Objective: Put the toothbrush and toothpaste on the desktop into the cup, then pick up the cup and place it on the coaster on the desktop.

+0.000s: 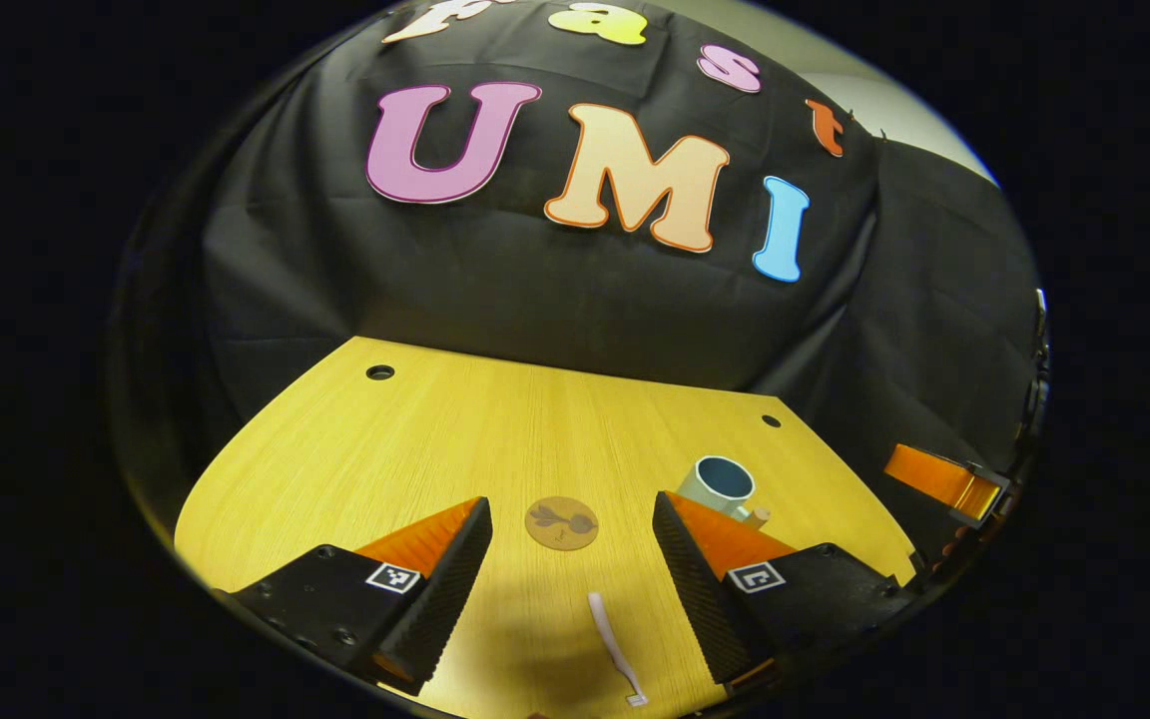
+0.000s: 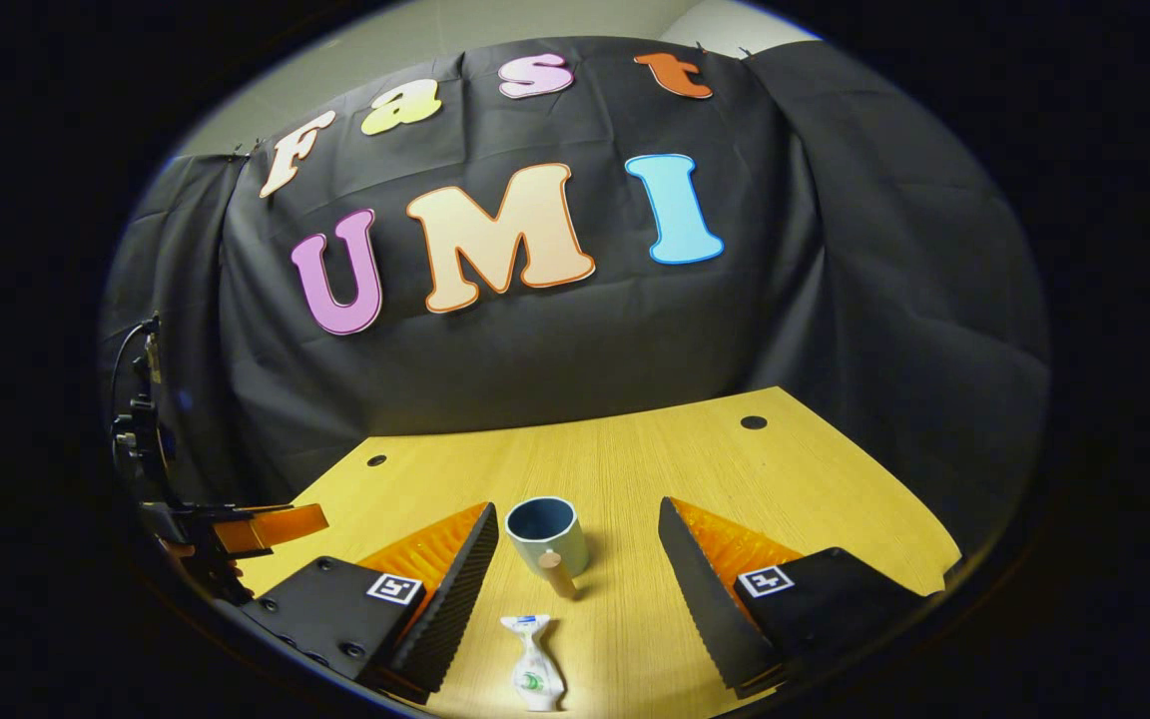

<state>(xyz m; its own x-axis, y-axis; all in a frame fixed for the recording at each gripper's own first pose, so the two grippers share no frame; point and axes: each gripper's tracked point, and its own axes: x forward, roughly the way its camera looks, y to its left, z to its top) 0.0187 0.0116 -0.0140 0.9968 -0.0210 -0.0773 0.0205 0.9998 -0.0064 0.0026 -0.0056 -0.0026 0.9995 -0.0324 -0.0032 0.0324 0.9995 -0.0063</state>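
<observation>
Toothbrush [image 1: 615,647] between open left gripper [image 1: 572,544] fingers

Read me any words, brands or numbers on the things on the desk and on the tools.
No text is readable.
Toothpaste tube: green and blue printing, too small to read.
Coaster: a dark drawing, no words.
Square tags: black-and-white code patterns, no letters.
Cup and toothbrush: no visible text.
</observation>
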